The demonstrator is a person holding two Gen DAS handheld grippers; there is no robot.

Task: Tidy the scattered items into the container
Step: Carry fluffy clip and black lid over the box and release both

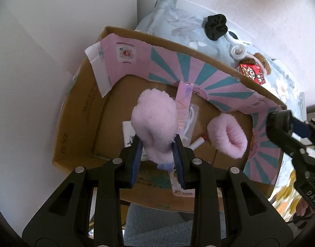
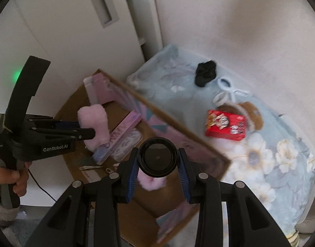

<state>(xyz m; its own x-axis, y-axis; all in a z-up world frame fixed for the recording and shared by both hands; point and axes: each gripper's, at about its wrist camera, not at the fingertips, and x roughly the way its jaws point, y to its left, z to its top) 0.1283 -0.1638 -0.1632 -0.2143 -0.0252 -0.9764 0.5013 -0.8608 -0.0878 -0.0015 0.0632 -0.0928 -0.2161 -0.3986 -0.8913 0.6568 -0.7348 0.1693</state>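
Two pink fluffy cuffs (image 1: pixel 155 121), one cardboard box (image 1: pixel 75 127), one black jar (image 2: pixel 156 157)

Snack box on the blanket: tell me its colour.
Red, with black-and-white cartoon figures; the snack box shows best in the right wrist view.

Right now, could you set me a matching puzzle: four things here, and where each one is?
Things:
1. pink fluffy cuff
2. round black container
3. red snack box
4. black scrunchie

Places:
A. on the floral blanket, beside brown fuzzy things
B. between the left gripper's pads
C. far end of the blanket, near the wall
D. between the right gripper's pads

Pairs: 1-B, 2-D, 3-A, 4-C
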